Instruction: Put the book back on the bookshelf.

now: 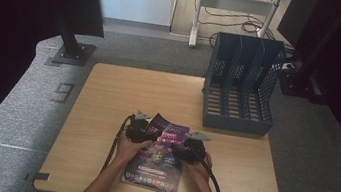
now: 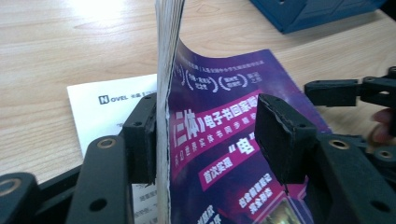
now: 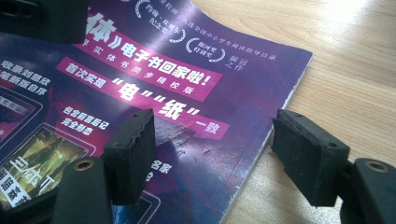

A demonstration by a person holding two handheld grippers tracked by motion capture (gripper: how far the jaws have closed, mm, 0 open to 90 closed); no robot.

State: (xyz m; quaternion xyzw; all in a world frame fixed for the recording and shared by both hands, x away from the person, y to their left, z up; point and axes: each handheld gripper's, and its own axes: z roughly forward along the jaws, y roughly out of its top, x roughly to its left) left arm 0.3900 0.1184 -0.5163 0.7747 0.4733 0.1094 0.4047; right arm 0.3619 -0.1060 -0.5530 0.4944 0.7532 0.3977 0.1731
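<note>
The left tool (image 2: 205, 135), jaws apart, props the glossy purple magazine's (image 1: 159, 155) edge upright while the right tool (image 3: 212, 154) gapes empty astride the other edge, likely readying a lift.

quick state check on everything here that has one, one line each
magazine: flat on the table, left edge curled upright
left gripper: open, raised edge between the jaws, against one pad only
right gripper: open, straddling the magazine's right edge
file rack: upright, slots empty
white sheet: lying flat under the magazine

Black hand-held gripper (image 1: 157, 135) in each bare-armed hand: square rubbery pads (image 2: 279, 135), brass-ringed screw holes, grey three-cornered top plates, trailing black cables.
</note>
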